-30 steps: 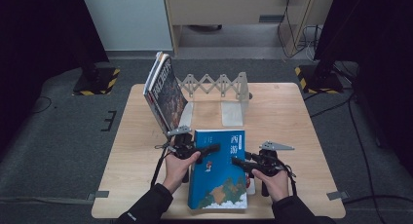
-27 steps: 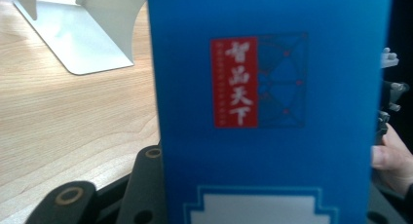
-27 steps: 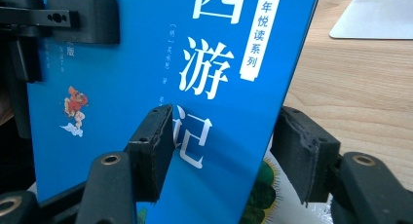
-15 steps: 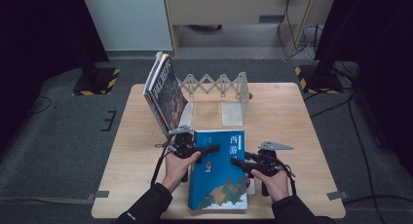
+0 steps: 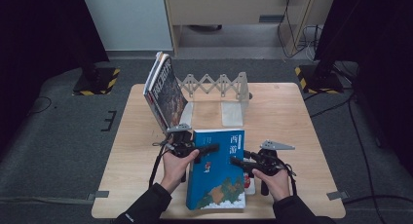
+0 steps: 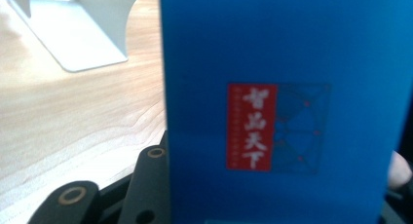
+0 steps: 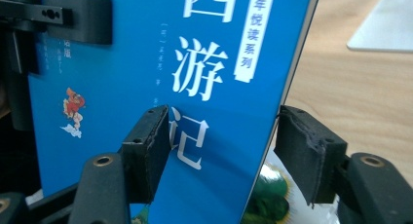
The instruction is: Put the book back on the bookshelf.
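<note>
A blue book [image 5: 216,170] with white Chinese title characters lies at the front middle of the wooden table [image 5: 292,121], its left side raised a little. My left gripper [image 5: 207,148] is shut on the book's left edge. One black finger [image 6: 151,180] shows beside the blue back cover [image 6: 292,63], and the other is hidden behind the book. My right gripper [image 7: 224,136] stands open at the book's right edge [image 7: 287,87]: one jaw rests over the cover, the other sits apart over the table. The same right gripper [image 5: 238,161] is seen from above.
Two magazines [image 5: 165,92] lean at the left end of an expanding metal book rack [image 5: 219,85] at the back of the table. Its grey end plate [image 5: 233,114] stands just behind the blue book. A white and green book [image 7: 265,195] lies under the blue one.
</note>
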A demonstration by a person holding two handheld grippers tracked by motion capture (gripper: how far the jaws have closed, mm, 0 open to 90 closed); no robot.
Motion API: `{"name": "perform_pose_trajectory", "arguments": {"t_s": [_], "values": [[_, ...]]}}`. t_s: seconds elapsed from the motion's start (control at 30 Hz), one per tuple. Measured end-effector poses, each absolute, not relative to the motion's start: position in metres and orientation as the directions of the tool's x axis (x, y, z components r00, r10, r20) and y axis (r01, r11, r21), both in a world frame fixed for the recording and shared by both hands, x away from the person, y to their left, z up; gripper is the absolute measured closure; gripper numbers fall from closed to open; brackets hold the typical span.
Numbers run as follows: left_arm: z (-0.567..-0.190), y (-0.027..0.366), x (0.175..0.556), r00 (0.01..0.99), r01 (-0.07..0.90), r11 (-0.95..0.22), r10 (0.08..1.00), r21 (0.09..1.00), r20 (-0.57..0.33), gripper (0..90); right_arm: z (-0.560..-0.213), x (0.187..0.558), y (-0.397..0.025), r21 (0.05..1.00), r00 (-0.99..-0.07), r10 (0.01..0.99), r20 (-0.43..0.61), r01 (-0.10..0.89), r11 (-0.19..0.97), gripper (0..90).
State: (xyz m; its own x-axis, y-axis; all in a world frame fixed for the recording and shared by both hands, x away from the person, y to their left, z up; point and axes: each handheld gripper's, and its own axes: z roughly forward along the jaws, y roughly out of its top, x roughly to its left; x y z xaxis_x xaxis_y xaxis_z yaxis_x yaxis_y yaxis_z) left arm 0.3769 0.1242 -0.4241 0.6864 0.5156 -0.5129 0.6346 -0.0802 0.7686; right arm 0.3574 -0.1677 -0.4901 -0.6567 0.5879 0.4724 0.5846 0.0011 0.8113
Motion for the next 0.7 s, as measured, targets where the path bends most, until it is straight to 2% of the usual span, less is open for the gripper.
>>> {"name": "perform_pose_trajectory", "arguments": {"t_s": [0.33,0.5,0.7], "values": [[-0.396,0.139,0.370,0.703,0.590,-0.033,0.512,0.807,-0.493,60.4,-0.479,0.358,-0.189,0.841,-0.648,0.603,0.465,0.535,-0.074,32.2],[-0.380,0.151,0.367,0.708,0.549,0.007,0.527,0.836,-0.469,60.3,-0.478,0.360,-0.203,0.852,-0.621,0.656,0.429,0.520,-0.065,32.0],[-0.364,0.170,0.365,0.692,0.492,0.030,0.592,0.870,-0.412,60.0,-0.481,0.364,-0.218,0.852,-0.558,0.748,0.360,0.522,-0.020,28.7]]}}
